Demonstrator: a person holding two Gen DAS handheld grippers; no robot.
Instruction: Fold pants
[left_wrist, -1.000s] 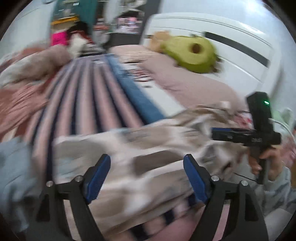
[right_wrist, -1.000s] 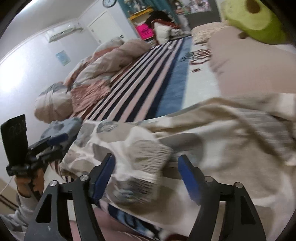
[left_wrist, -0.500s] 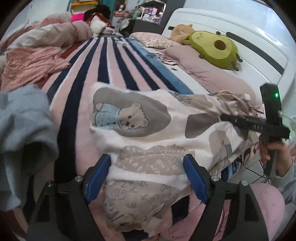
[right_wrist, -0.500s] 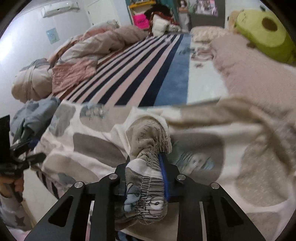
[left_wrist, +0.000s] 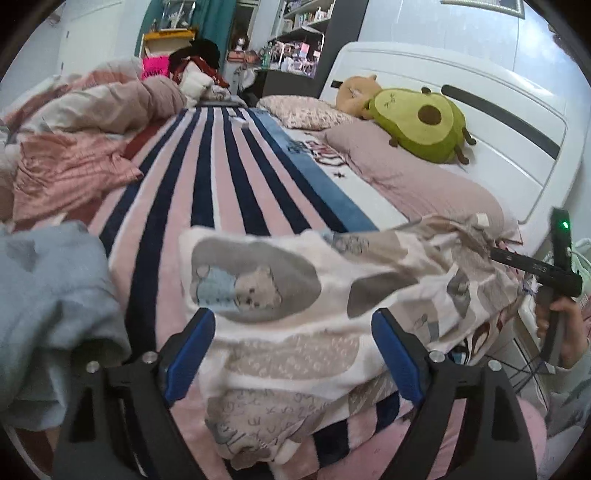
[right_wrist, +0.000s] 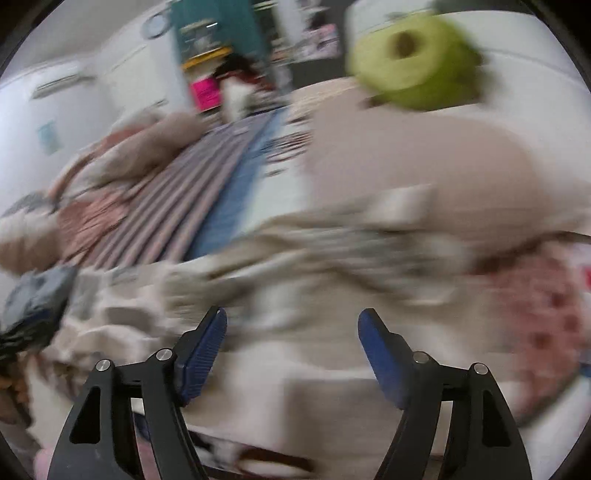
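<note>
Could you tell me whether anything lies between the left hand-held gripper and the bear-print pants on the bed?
Nothing visible does. The left hand-held gripper, its jaws opening, hangs directly over the pants. The grey-blue garment lies off to the side.

A: Where do the pants (left_wrist: 295, 295) lie?
B: On the bed (left_wrist: 221, 177), across its near edge, spread left to right, over the blanket (left_wrist: 177, 206)

A: What's beside them?
B: A bunched garment (left_wrist: 48, 295) to the left, a heap of bedding (left_wrist: 66, 147) behind that

A: And farther back?
B: A pillow (left_wrist: 417, 184) to the right rear, with the plush toy (left_wrist: 421, 125) on it against the headboard (left_wrist: 498, 122)

A: The tongs?
B: The left tongs (left_wrist: 291, 350) hang over the pants' near end, apart from the cloth; the right tongs (right_wrist: 291, 350) hover above the other end
</note>
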